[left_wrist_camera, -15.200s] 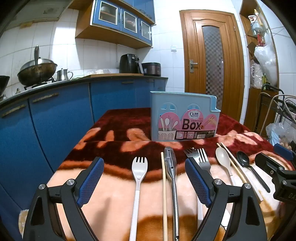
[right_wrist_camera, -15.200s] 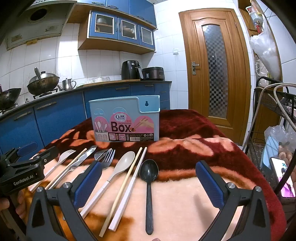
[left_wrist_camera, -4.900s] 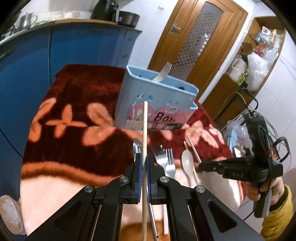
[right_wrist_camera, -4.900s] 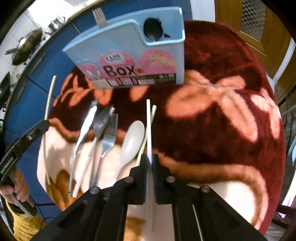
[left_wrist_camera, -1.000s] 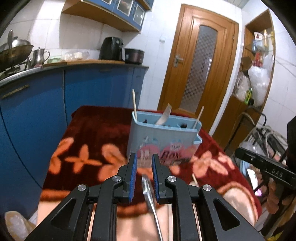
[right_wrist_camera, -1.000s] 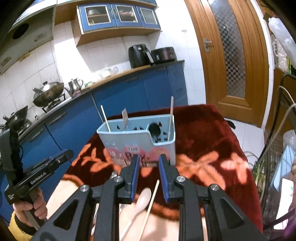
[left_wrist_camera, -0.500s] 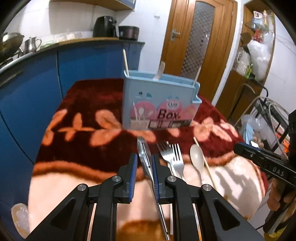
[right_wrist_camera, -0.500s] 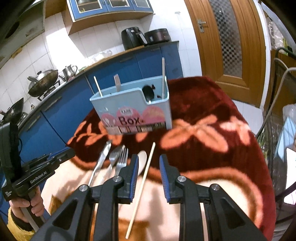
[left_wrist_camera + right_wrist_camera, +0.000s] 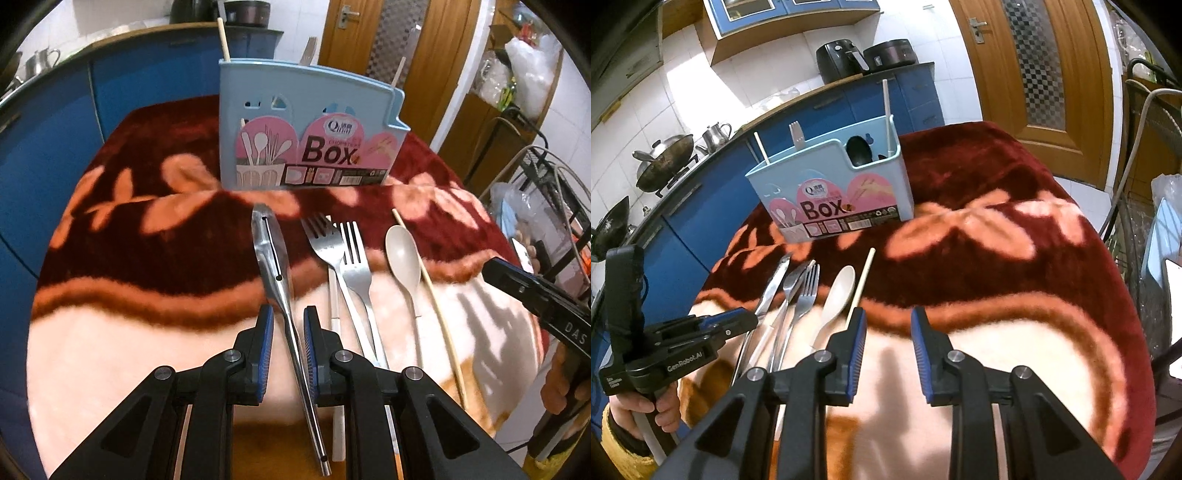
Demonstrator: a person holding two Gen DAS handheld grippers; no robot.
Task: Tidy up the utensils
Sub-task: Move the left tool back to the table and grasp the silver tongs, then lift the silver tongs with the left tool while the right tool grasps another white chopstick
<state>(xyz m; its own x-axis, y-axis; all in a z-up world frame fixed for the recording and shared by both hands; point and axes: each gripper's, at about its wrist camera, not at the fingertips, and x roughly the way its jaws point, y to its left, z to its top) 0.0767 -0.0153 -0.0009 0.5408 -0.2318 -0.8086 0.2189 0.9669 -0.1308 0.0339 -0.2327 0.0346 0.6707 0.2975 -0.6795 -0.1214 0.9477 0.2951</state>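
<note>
Left gripper (image 9: 288, 325) low over blanketed table (image 9: 110, 350), jaws slightly apart straddling knife (image 9: 275, 266) handle, not clamped. Utensil box (image 9: 306, 125) straight ahead. Right gripper (image 9: 888, 332) level, jaws parted, empty; chopstick (image 9: 860, 286) just left of them.

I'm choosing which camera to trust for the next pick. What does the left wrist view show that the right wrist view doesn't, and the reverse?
Left wrist only: the left hand-held gripper has its pads on either side of the steel tongs, not yet closed.

Right wrist only: the black spoon inside the blue utensil box, and the open right hand-held gripper.

Both: the box, two forks, beige spoon, and a loose chopstick.
</note>
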